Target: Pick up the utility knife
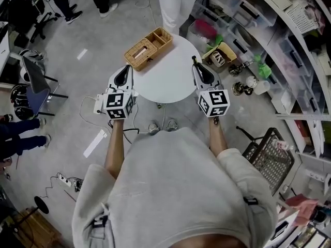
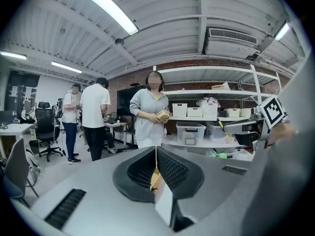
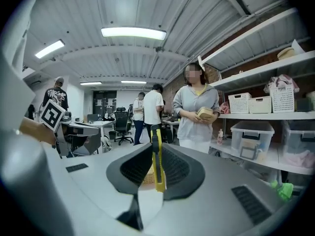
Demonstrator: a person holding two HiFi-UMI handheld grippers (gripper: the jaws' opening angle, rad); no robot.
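Note:
The yellow utility knife [image 3: 157, 162] stands on edge between the black pads of my right gripper [image 3: 156, 151], which is shut on it. In the head view that gripper [image 1: 199, 71] hangs above the right rim of the round white table [image 1: 168, 79], with the knife's tip [image 1: 194, 60] just showing past the jaws. My left gripper [image 1: 124, 76] hovers over the table's left rim. Its jaws [image 2: 156, 154] meet in a thin line with nothing between them. Both grippers point nearly level, out across the table.
A wicker basket [image 1: 148, 47] sits on the far left of the table. A person in a grey top [image 3: 197, 109] stands beyond it, holding a small box. Shelves with plastic bins [image 1: 248, 14] line the right. A black wire basket [image 1: 269, 154] and a chair [image 1: 36, 81] stand on the floor.

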